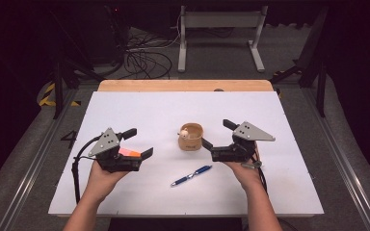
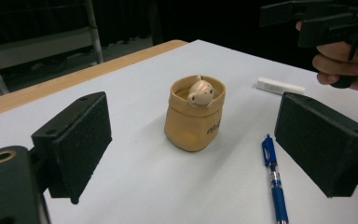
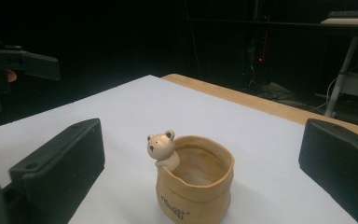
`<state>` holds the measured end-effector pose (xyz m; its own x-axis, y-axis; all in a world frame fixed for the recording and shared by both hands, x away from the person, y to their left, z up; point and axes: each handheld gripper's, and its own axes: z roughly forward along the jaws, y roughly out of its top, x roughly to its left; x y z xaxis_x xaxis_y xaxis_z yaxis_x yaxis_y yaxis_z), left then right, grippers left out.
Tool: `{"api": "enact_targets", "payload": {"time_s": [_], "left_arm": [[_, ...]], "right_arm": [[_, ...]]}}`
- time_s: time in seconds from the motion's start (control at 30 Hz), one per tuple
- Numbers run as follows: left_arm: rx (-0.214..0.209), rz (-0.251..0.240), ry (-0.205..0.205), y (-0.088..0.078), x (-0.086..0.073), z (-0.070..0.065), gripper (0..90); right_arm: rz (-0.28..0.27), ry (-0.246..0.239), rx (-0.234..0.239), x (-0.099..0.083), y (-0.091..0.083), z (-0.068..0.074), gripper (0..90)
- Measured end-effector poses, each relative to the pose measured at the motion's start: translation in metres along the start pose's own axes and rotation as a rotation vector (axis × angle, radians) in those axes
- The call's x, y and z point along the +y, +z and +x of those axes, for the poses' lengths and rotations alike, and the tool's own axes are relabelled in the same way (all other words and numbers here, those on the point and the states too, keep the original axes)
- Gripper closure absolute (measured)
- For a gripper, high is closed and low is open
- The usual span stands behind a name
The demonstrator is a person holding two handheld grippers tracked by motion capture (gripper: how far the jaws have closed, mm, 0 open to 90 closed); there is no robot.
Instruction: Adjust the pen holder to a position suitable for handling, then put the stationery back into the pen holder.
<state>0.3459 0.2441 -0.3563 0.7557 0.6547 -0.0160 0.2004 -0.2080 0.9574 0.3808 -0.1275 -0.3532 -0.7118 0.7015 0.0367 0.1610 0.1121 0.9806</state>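
Note:
A tan sack-shaped pot (image 1: 191, 137) with a small bear figure (image 1: 185, 133) on its rim stands at the middle of the white table (image 1: 139, 108). My left gripper (image 1: 138, 143) is to its left, open and pointing at it, and nothing is between its pads (image 2: 81, 140). My right gripper (image 1: 218, 134) is close on the pot's right, open wide. In the right gripper view the pot (image 3: 196, 184) stands ahead between the jaws, untouched. A blue pen (image 1: 191, 175) lies in front of the pot. A small orange piece (image 1: 129, 153) shows by the left gripper's jaws.
A white eraser-like block (image 2: 279, 86) lies beyond the pen, near the right hand. A wooden strip (image 1: 185, 85) runs along the table's far edge. Behind it are a metal stand (image 1: 221, 20) and cables (image 1: 142, 60) on the floor.

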Motion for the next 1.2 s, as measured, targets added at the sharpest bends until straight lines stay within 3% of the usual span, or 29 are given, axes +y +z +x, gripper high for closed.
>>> {"api": "enact_targets", "payload": {"time_s": [0.6,0.9,1.2], "left_arm": [[-0.051,0.07,0.029,0.021,-0.007,-0.016,13.7],[-0.107,0.136,0.06,0.035,-0.013,-0.028,19.6],[-0.115,0.217,0.062,0.048,-0.019,-0.042,25.6]], "right_arm": [[0.011,-0.033,-0.01,0.004,-0.007,-0.003,1.1],[0.018,-0.045,-0.018,0.005,-0.009,-0.004,2.8],[0.041,-0.067,-0.03,0.006,-0.009,-0.002,4.4]]}}
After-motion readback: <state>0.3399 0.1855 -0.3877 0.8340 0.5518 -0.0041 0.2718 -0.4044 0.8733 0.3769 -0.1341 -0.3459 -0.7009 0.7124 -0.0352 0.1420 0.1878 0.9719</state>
